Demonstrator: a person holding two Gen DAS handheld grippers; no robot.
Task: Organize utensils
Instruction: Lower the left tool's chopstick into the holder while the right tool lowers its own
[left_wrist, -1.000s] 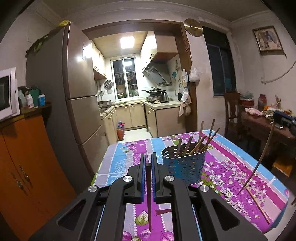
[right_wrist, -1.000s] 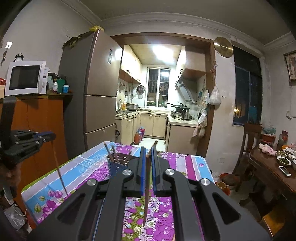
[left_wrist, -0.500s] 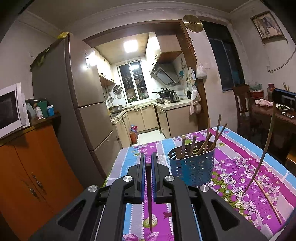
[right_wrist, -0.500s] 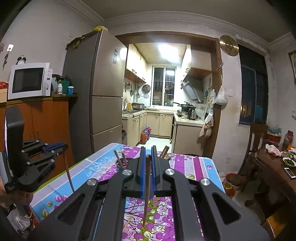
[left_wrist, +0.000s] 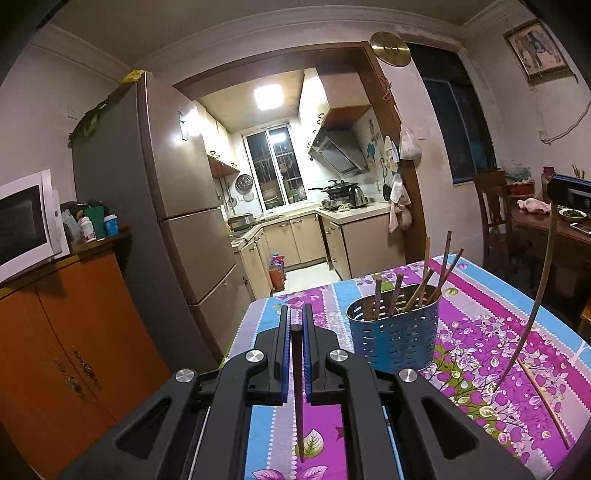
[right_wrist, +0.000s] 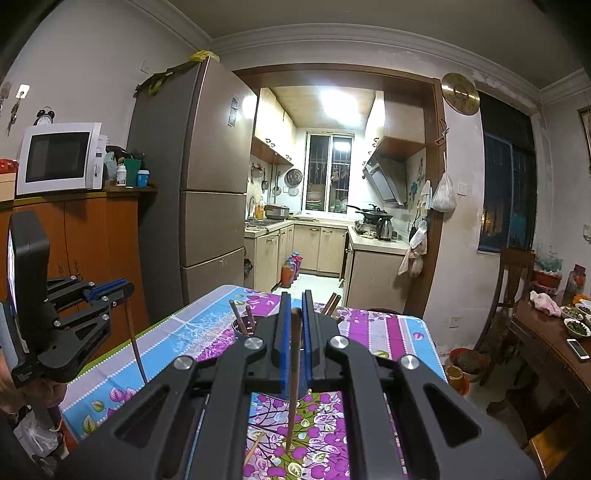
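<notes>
A blue perforated holder (left_wrist: 393, 332) stands on the flowered tablecloth (left_wrist: 480, 291) with several brown chopsticks upright in it. My left gripper (left_wrist: 295, 317) is shut on a dark chopstick (left_wrist: 298, 398) that hangs point down, left of the holder. My right gripper (right_wrist: 293, 306) is shut on a brown chopstick (right_wrist: 293, 380) just in front of the holder (right_wrist: 240, 328), which it mostly hides. Each gripper shows in the other's view: the left gripper (right_wrist: 110, 291) at the table's left edge, the right gripper (left_wrist: 570, 190) at far right with its chopstick (left_wrist: 532, 317).
A loose chopstick (left_wrist: 541, 398) lies on the cloth near the right front, its end also below my right gripper (right_wrist: 253, 448). A fridge (left_wrist: 177, 184) and an orange cabinet (left_wrist: 74, 332) stand left of the table. A wooden side table (right_wrist: 546, 332) with dishes stands right.
The left wrist view has swung a little, so the holder sits further right and larger in it. In the right wrist view the left gripper has edged inward. Both chopsticks stay gripped.
</notes>
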